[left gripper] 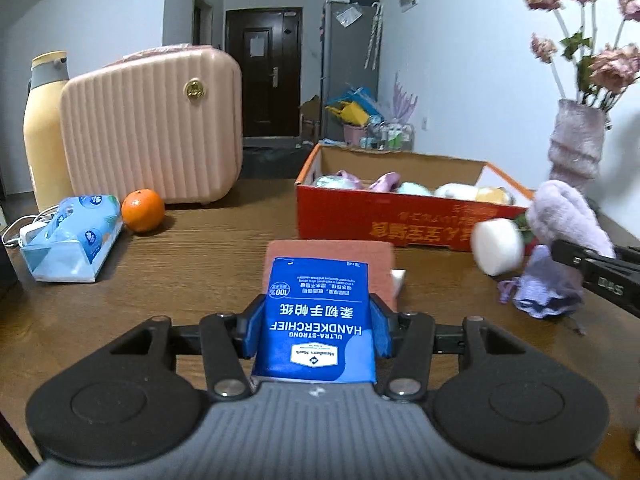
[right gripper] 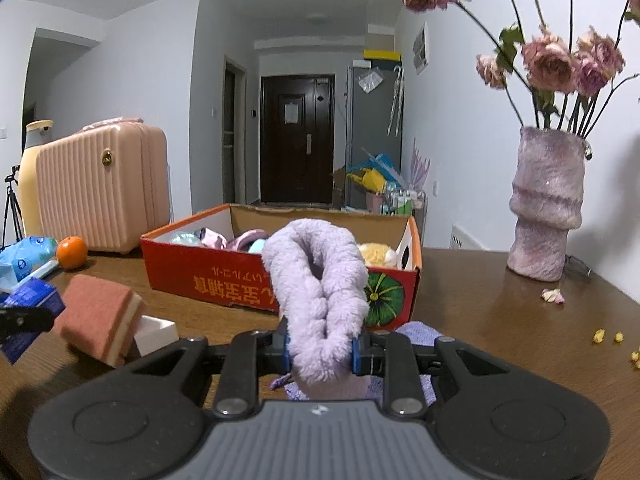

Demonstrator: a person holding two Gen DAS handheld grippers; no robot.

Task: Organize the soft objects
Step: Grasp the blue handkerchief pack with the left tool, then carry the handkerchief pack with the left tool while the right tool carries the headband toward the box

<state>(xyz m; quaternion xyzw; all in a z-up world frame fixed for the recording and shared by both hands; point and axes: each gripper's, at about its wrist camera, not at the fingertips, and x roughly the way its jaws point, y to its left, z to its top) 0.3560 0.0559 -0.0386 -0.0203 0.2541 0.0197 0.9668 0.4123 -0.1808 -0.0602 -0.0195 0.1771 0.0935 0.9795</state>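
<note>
Blue handkerchief pack (left gripper: 316,320) sits clamped between left jaws; right jaws pinch what looks like a fuzzy lilac slipper (right gripper: 320,300).

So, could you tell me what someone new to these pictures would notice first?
Probably the blue tissue pack clamped in the left gripper and the fluffy lilac sock pinched in the right gripper, each filling its own view. Behind them, the red cardboard box of soft things sits mid-table, with the vase of dried roses on its right.
</note>
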